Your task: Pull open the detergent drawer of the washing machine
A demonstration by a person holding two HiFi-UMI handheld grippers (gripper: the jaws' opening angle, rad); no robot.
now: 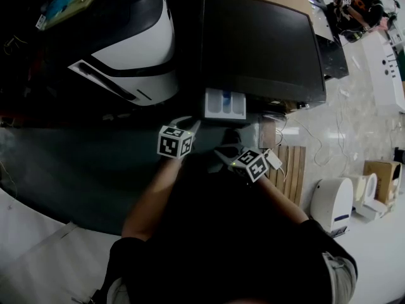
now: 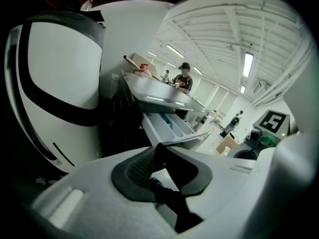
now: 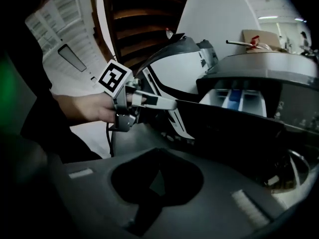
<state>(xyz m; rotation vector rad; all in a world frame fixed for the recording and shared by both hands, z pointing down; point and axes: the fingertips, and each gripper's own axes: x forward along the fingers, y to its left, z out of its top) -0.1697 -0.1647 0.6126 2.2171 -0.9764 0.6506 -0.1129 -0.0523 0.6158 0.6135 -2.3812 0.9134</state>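
Drawer point(image 1: 224, 104) stands pulled well out of the washer point(image 1: 259, 43) front, its compartments showing; the task looks done. Left gripper point(image 2: 159, 153) and right gripper point(image 3: 158, 158) hang just short of the drawer, jaws closed together, holding nothing. Seemingly nothing left.

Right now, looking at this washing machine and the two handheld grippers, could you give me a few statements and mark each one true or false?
1. The detergent drawer stands pulled out of the washing machine. True.
2. The left gripper is clamped on the drawer. False: its jaws are together on nothing, and the drawer lies ahead of them.
3. There is a blue part inside the drawer. True.
4. The right gripper holds a bottle. False: its jaws are together and empty.
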